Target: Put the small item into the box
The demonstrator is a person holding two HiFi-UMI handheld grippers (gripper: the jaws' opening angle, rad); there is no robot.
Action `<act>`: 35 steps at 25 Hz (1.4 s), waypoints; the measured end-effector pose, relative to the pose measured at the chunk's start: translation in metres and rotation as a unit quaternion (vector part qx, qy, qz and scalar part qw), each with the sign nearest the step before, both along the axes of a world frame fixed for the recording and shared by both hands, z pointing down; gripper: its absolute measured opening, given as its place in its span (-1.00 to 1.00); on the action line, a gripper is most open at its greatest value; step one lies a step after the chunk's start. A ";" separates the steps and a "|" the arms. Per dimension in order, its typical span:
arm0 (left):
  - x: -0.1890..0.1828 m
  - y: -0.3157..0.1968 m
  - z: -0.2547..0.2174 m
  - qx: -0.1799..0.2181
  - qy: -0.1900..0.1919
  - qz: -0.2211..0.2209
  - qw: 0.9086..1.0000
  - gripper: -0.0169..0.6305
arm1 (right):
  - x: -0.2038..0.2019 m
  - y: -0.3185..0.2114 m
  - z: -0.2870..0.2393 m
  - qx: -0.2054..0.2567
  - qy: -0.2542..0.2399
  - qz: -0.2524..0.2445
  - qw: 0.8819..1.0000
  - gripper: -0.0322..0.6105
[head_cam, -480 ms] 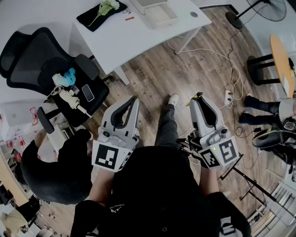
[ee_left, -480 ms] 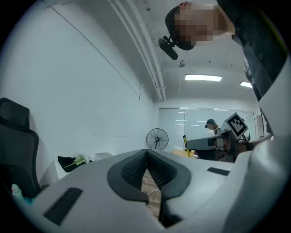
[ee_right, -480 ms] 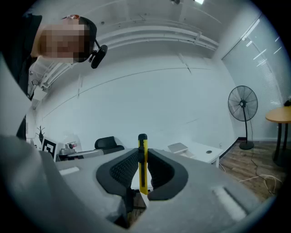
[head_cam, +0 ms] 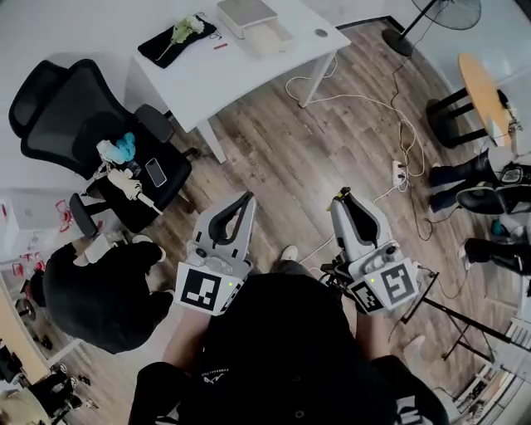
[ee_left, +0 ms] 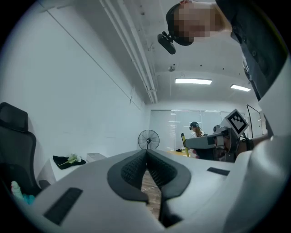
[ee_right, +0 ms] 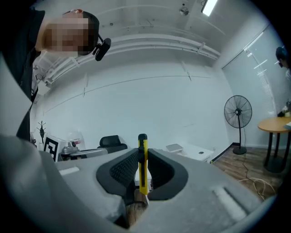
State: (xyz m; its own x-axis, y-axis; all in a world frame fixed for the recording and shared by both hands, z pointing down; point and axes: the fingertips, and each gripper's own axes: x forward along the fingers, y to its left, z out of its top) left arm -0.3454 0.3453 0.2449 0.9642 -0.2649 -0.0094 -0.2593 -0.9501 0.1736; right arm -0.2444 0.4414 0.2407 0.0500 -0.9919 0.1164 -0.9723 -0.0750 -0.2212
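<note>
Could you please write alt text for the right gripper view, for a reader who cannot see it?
The right hand-held gripper is shut on a yellow utility knife, held upright between its black pads. Behind stand a white table, a black chair and a floor fan.

Black top (head_cam: 282, 349); white left gripper (head_cam: 246, 197), right gripper (head_cam: 342, 193); black ribbed fingers (ee_left: 132, 170).

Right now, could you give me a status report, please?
Left gripper shut, empty. Right gripper shut on slim yellow utility knife. Pale box on white table, far ahead. White cable on floor near table.
</note>
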 end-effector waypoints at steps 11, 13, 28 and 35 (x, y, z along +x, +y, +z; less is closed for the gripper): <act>0.039 0.099 0.001 0.025 -0.022 0.000 0.999 -0.93 | 0.027 0.077 0.003 0.021 0.003 -0.034 0.999 -0.69; 0.042 0.109 0.005 0.040 -0.027 -0.004 0.999 -0.93 | 0.031 0.086 0.001 0.023 0.024 -0.038 0.999 -0.69; 0.082 0.090 0.010 0.032 -0.013 0.002 0.999 -0.93 | 0.064 0.063 0.005 0.025 0.043 -0.028 0.998 -0.69; 0.125 0.012 0.006 0.027 0.002 0.028 0.999 -0.93 | 0.098 -0.006 0.002 0.015 0.039 -0.005 0.999 -0.69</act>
